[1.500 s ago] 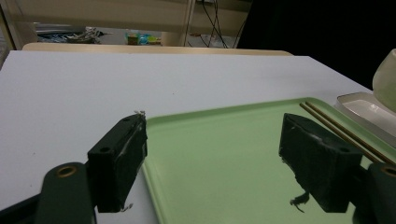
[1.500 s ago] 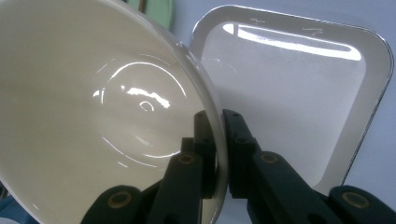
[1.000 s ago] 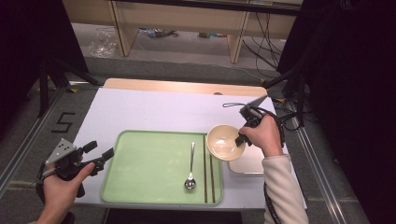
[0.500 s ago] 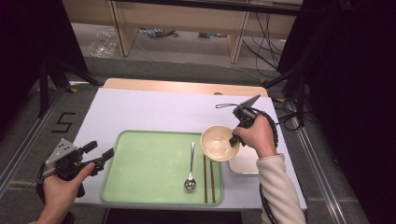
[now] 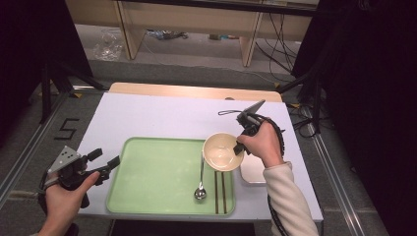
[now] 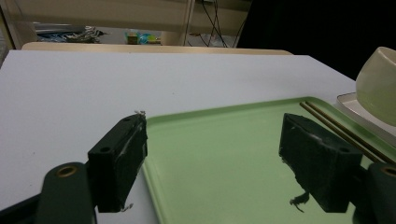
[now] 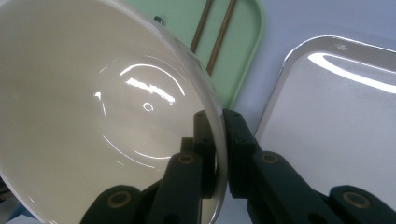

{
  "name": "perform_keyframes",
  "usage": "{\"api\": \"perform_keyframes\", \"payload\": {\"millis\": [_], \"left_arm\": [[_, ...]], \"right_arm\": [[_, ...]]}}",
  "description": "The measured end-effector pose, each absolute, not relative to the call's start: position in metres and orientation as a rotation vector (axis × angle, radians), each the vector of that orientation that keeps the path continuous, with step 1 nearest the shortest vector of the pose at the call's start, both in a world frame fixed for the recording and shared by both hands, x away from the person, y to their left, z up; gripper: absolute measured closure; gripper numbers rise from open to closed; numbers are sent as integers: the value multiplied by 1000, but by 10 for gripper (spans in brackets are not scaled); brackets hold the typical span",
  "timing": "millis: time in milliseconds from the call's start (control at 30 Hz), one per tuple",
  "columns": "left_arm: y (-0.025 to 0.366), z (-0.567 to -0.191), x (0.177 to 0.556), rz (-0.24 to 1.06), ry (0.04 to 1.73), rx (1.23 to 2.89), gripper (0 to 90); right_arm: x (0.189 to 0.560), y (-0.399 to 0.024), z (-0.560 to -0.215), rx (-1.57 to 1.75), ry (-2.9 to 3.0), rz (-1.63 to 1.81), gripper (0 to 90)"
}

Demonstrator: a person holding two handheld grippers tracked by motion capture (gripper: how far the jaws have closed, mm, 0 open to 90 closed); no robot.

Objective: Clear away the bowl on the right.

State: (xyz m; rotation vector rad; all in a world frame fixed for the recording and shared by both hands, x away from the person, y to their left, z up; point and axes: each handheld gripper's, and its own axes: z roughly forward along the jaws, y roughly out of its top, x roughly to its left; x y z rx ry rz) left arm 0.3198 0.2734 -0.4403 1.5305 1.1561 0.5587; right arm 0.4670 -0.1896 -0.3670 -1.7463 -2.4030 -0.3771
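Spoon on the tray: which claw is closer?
Right. The right claw holds the bowl by its rim just above and beside the spoon. The left claw hangs open at the green tray's far left edge.

Floor: grey (image 5: 196, 66), with black cables (image 5: 280, 34) at 1 o'clock.
Furniture: light wooden shelf legs (image 5: 125, 29) at 12 o'clock.
Sides: dark curtains (image 5: 29, 44) at 9 and 3 o'clock.
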Motion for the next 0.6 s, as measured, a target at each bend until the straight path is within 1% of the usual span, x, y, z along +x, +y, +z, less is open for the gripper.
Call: {"api": "perform_keyframes", "payload": {"millis": [100,133,233,600], "left_arm": [[273,-440,320,559,1155,1530,231],[273,-440,320,558,1156,1530,231],[273,-440,320,559,1155,1530,231],[273,-440,320,559,1154,1532,231]], "right_arm": [[468,-188,-370,-1700,-2437,-398,857],[466,-184,-370,-1744,-2401,-408,856],[467,-183,-369,-1697,-2440,-394,856],[463,-168,-369,-1706,-2433,-440,855]]}}
